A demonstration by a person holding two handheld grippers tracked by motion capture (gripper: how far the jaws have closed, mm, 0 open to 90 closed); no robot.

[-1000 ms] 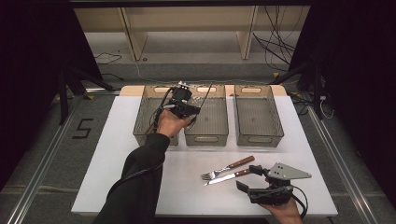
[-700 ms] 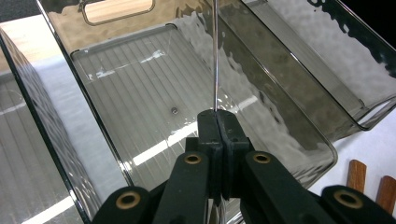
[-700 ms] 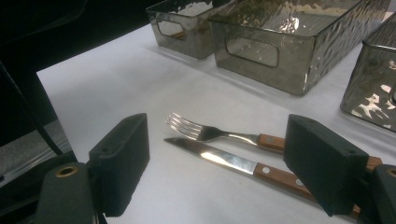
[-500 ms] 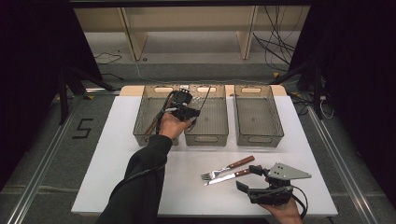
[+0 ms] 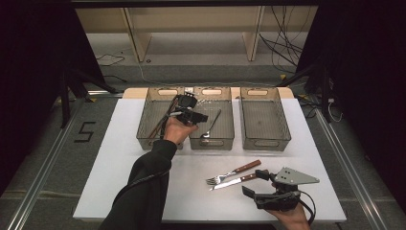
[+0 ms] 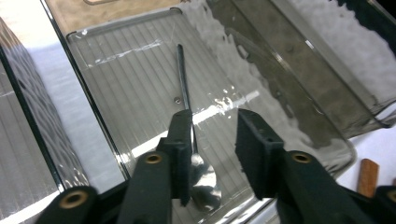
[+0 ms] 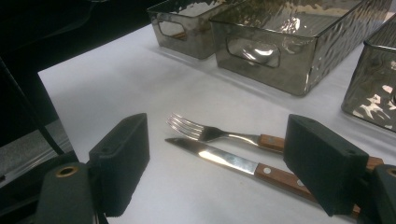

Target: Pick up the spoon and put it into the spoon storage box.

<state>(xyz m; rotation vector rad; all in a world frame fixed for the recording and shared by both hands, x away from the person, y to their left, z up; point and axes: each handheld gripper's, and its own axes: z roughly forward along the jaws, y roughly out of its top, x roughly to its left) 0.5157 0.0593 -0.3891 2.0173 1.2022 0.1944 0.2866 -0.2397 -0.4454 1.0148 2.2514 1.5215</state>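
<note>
Surface is white, with three clear bins in a row at its far side: left bin, middle bin, right bin. The left bin holds some long utensils, too dim to name; the right one looks bare. The left tool hangs over the near end of the middle bin, and its jaws have just been opening. A second ago it hovered at the same spot with the jaws shut; now they stand apart and nothing is pressed between the pads. The spoon lies flat on the ribbed floor of that bin, bowl toward the near wall, just under the left jaw. So the spoon looks delivered and let go. The right tool waits at the near edge with jaws wide and nothing gripped. Ahead of it lie the knife and fork, side by side, likely next to sort.
</note>
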